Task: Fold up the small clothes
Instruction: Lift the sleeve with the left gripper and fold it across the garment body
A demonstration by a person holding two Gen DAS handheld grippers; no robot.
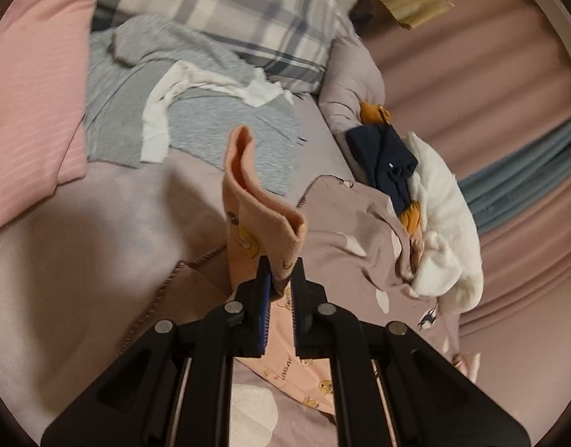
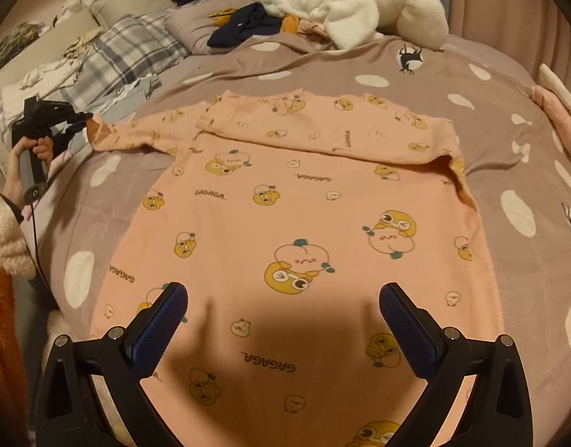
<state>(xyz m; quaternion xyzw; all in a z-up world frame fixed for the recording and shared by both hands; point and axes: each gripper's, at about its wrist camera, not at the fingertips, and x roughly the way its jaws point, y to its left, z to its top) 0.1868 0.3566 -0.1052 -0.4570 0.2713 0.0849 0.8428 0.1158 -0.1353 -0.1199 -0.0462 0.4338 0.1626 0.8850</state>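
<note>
The pink printed shirt (image 2: 285,201) lies flat on the bed's mauve spotted bedspread (image 2: 508,85), and everything here is placed against it. At the shirt's far left, its outstretched sleeve (image 2: 136,132) ends in a cuff (image 1: 263,201) pinched between the narrow jaws of the left tool (image 1: 281,279), held by a hand (image 2: 39,152) at the bed's left edge; the cuff stands up off the bedspread. Across the shirt's top, the other sleeve (image 2: 322,126) is already folded over the chest. Below the shirt's middle, over its lower body, the right tool (image 2: 283,320) hovers with its jaws wide and nothing between them. Beyond the shirt's top right sit a white fleece (image 2: 359,3) and a dark garment (image 2: 244,26), well apart from it. The risk, as I judge it, is in the left grip: it appears to catch only the cuff's edge, though the wrist view is too blurred to be sure, so the fabric could slip out mid-fold. Pulling the sleeve across with the body unpinned could also drag the shirt askew and ruck up the folded sleeve.
</note>
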